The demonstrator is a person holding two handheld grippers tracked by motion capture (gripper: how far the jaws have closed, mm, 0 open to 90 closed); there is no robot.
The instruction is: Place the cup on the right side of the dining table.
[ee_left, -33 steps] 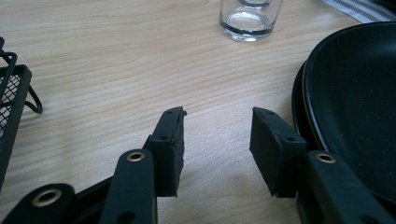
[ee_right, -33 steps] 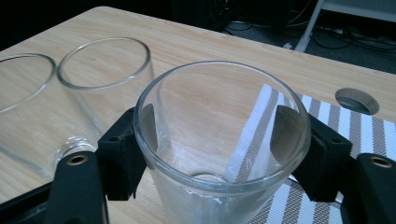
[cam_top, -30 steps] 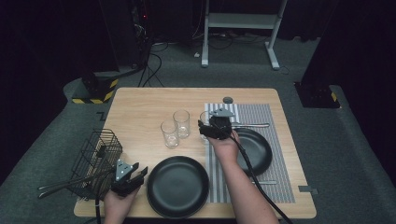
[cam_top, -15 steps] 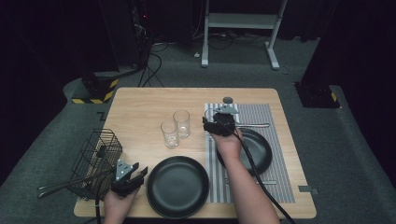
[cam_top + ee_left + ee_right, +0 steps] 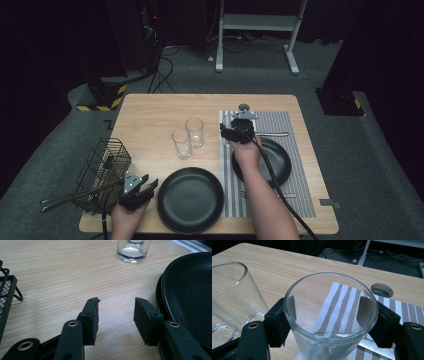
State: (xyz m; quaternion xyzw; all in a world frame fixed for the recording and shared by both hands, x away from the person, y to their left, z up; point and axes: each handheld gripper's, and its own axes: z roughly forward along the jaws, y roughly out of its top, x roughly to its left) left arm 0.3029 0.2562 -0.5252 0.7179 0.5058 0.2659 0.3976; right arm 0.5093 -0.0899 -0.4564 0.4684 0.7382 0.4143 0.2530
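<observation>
At the far left we see a black wire-mesh cutlery basket (image 5: 102, 172) on the near-left part of the light wooden table (image 5: 150, 112), with long dark utensils (image 5: 65, 197) sticking out of it to the left. Just right of it our left hand (image 5: 126, 220) comes in from the near edge, forearm short and low, holding the left gripper (image 5: 115, 312) low over the bare wood; its two black jaws stand well apart with nothing between them. Right beside it lies a round black plate (image 5: 190, 199), near the front edge. Farther back, near the middle of the table, stand two clear drinking glasses (image 5: 188, 137) side by side. Going right, our right forearm stretches forward across a grey-and-white striped placemat (image 5: 295, 195), passing over a second black plate (image 5: 277, 160). The right hand (image 5: 246, 150) points the right gripper (image 5: 329, 315) away from us; its jaws sit on either side of a third clear glass tumbler (image 5: 330, 315), pads against its wall. That tumbler stands upright at the far-left corner of the placemat, with a silver knife (image 5: 274, 134) just to its right
</observation>
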